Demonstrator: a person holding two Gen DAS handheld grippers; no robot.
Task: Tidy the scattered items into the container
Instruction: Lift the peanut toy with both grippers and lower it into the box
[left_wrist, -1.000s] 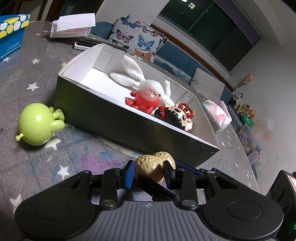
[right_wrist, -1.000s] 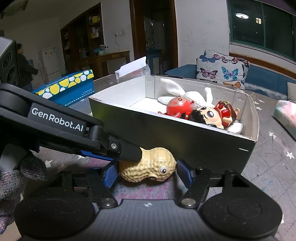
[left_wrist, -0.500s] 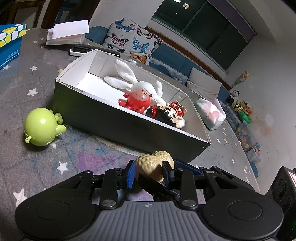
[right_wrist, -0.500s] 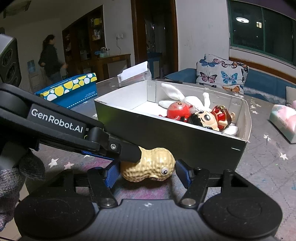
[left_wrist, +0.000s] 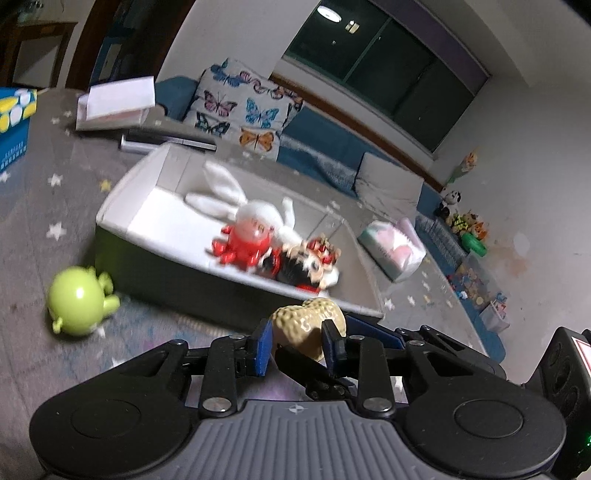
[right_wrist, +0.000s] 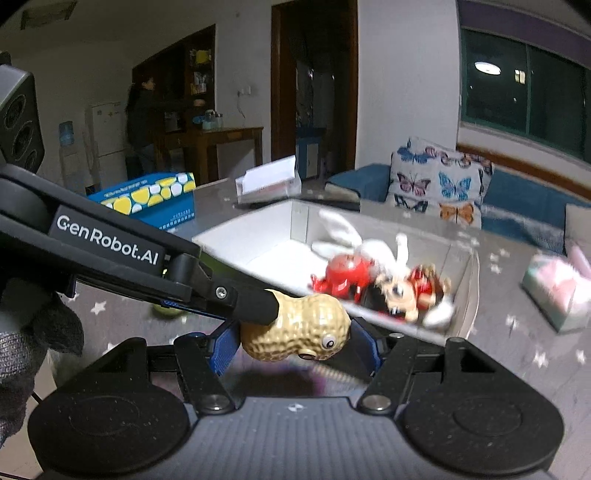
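A tan peanut toy (left_wrist: 310, 326) with a googly eye is held by both grippers at once, lifted near the box's front wall. My left gripper (left_wrist: 295, 345) is shut on one end of it; my right gripper (right_wrist: 291, 341) is shut on the peanut toy (right_wrist: 299, 334) from the other side. The open box (left_wrist: 122, 195), dark outside and white inside, holds a white rabbit plush (left_wrist: 236, 195), a red figure (left_wrist: 243, 243) and a dark-haired doll (left_wrist: 306, 264). A green alien toy (left_wrist: 75, 302) lies on the starry cloth left of the box.
A blue and yellow carton (right_wrist: 151, 199) and a white paper holder (left_wrist: 114, 103) stand beyond the box. A pink and green pack (left_wrist: 395, 251) lies right of it. A person stands in the far room (right_wrist: 144, 122).
Both grippers have risen with the peanut toy, which is now up at the level of the box's rim. The views are motion-blurred.
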